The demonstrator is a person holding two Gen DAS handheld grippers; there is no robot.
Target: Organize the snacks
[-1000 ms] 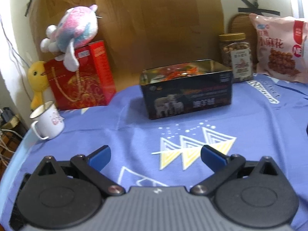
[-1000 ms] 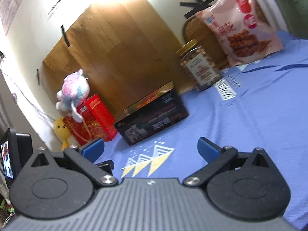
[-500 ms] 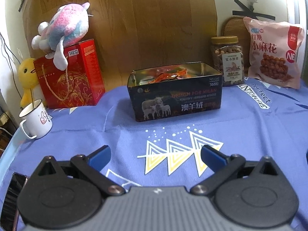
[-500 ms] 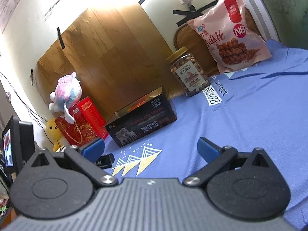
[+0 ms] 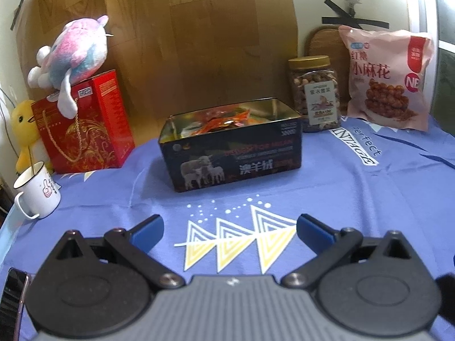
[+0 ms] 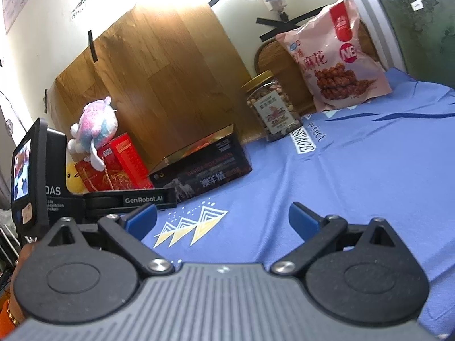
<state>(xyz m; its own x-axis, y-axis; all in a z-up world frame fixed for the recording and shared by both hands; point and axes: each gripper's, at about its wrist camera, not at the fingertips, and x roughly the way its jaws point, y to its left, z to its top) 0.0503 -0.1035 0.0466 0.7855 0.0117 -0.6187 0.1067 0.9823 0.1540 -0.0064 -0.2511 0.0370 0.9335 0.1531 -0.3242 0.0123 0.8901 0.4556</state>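
snacks sit along the back of the table: an open tin (image 5: 231, 153) with orange packets showing over its rim stands mid-cloth, a jar (image 5: 314, 93) of nuts just behind its right corner, and a pink bag (image 5: 388, 78) leaning upright at the far right, near the wall. the tin's open top faces up and toward both cameras, which probably makes it the place where loose snacks are meant to go. the left gripper (image 5: 230, 228) hangs low over the blue cloth (image 5: 355, 199) in front of the tin, its jaws spread wide and holding nothing; the right gripper (image 6: 223, 217) is likewise released and empty, angled toward the tin from the right. a red box (image 5: 85, 125) with a plush toy (image 5: 71, 54) on top and a mug (image 5: 38, 190) crowd the left edge, so room there is tight. the cloth between the grippers and the tin is bare, and the stretch to the right of the tin, toward the jar and bag, looks open for a reach. a phone (image 5: 11, 298) lies at the near left edge.
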